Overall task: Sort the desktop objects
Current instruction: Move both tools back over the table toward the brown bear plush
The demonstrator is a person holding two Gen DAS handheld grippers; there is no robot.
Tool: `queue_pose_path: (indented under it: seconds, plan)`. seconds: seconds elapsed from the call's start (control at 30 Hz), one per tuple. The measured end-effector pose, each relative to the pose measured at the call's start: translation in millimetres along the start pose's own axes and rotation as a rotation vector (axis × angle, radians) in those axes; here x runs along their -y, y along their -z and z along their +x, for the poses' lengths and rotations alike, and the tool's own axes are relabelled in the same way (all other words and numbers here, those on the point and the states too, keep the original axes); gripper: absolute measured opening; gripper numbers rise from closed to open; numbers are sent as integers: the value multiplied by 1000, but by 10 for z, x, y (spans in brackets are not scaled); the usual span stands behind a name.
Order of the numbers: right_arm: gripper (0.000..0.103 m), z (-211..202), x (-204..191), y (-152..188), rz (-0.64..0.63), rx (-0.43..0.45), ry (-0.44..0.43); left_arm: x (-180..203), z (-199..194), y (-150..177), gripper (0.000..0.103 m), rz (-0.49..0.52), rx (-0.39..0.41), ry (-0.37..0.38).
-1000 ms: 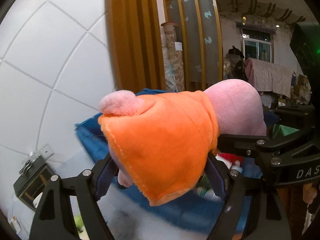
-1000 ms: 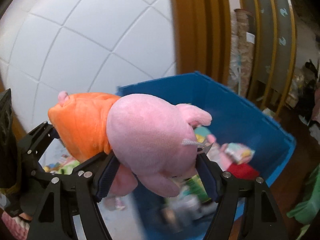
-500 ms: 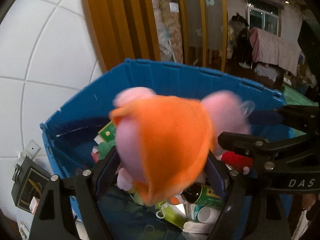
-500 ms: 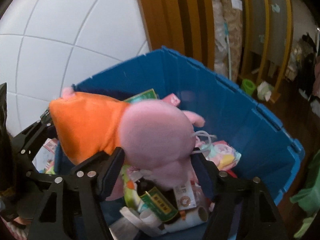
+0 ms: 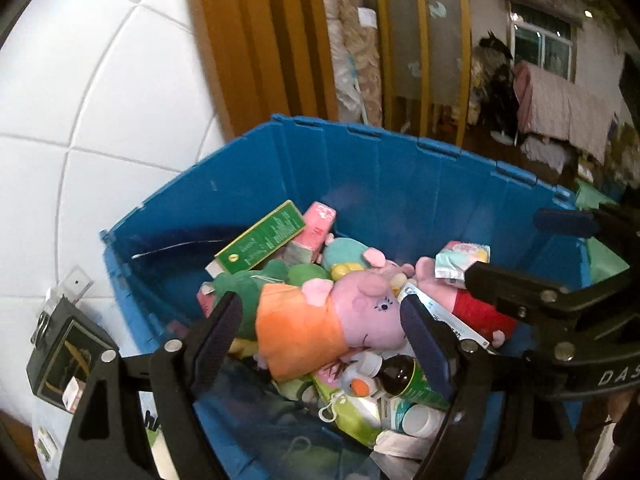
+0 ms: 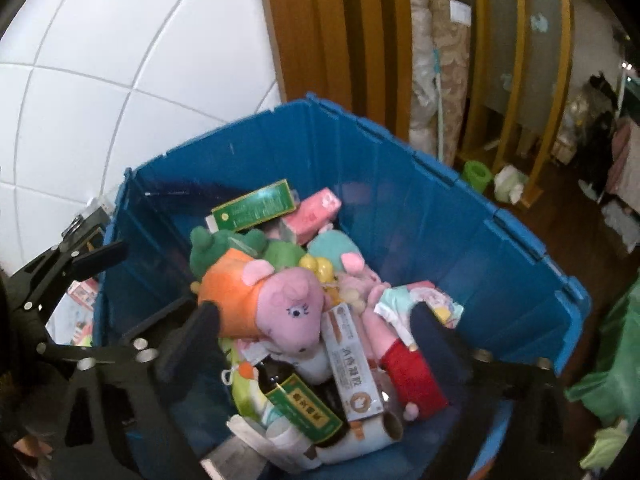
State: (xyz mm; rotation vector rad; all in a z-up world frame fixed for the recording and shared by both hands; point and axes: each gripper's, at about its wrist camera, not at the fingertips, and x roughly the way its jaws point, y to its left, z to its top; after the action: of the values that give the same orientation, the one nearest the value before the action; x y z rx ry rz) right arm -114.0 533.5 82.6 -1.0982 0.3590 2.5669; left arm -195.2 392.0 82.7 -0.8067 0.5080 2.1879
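Observation:
A pink pig plush in an orange dress point(image 5: 332, 320) point(image 6: 264, 304) lies on top of the pile inside the blue bin point(image 5: 400, 184) point(image 6: 400, 216). My left gripper point(image 5: 320, 336) is open above the bin, its fingers on either side of the plush without touching it. My right gripper point(image 6: 316, 332) is also open above the bin and holds nothing. The right gripper's black frame point(image 5: 560, 304) shows at the right of the left wrist view.
The bin holds a green box point(image 6: 256, 204), a pink pack point(image 6: 312, 216), other plush toys point(image 6: 332, 248), a toothpaste box point(image 6: 352, 368), a dark bottle point(image 6: 300, 396) and white tubs. A white tiled wall point(image 5: 100, 100) stands behind, wooden slats point(image 6: 340, 40) to the right.
Both grippers opened and let go of the pig plush. It dropped from between the fingers into the blue bin and now lies on the pile.

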Motion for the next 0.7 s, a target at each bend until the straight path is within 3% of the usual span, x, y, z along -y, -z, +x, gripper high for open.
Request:
queue_pose_path:
  seconds: [0.03,0.23,0.43,0.7]
  plan:
    - [103,-37,-34,8,-5,8,-1,-38,-52,21,89,-11,9,-14]
    - [103,-265,-326,187,-13,50,-28,-439,-461,385,90,-123,67,-106]
    - [103,-572,-806,366,-47,120,-126,-932,-825,932,90,-235,107,-234]
    - [103,-488,-1787,671,-180,116,-281,-1739,-996,1970,90,-386,6,-398]
